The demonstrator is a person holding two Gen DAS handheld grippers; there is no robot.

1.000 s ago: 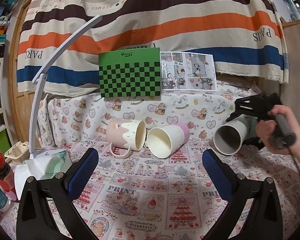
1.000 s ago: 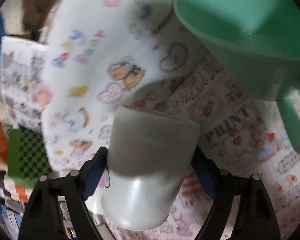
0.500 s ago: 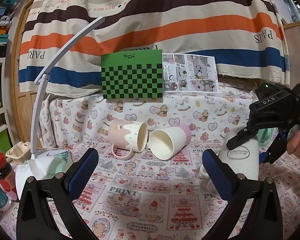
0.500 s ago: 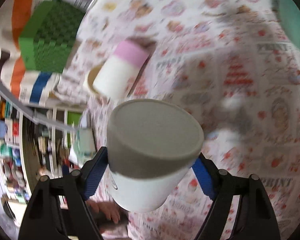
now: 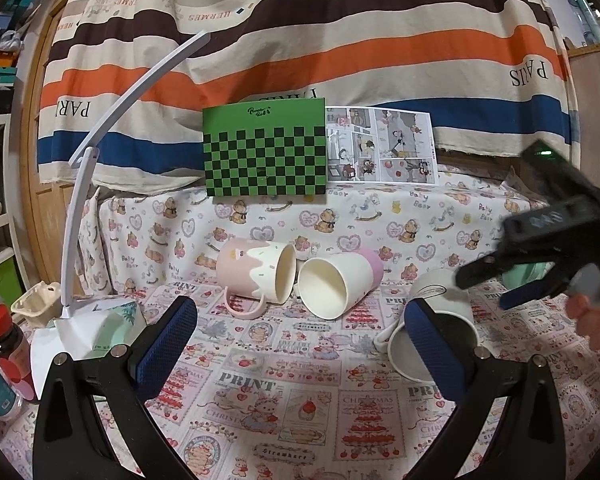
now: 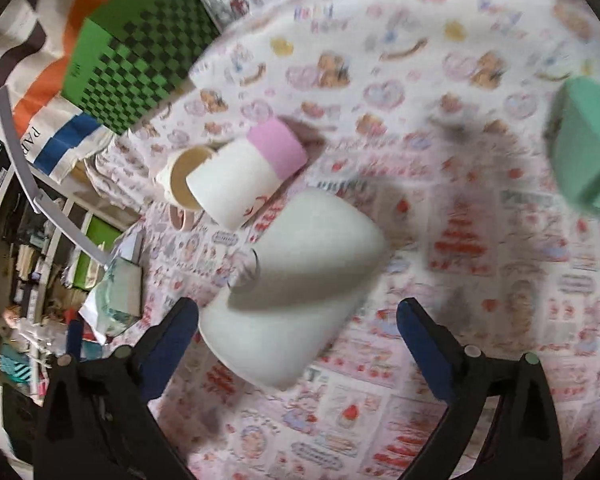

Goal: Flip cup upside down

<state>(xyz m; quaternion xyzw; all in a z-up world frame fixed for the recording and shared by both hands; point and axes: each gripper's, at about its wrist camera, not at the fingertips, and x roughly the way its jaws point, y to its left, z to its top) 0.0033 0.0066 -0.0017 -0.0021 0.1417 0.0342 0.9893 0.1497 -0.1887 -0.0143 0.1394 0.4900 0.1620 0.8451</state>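
My right gripper (image 6: 298,332) has its jaws spread wide, grasping nothing; the white cup (image 6: 296,284) lies tipped on its side on the printed cloth (image 6: 480,280) of the bench, just ahead of my fingers, its left side near one blue pad (image 6: 168,340). In the left view that cup (image 5: 432,320) shows its mouth toward me, partly behind a pad. My left gripper (image 5: 300,340) hangs open and empty. Farther back lie a pink-bottomed cup (image 5: 336,280) and a pink mug (image 5: 256,268), both on their sides and touching each other.
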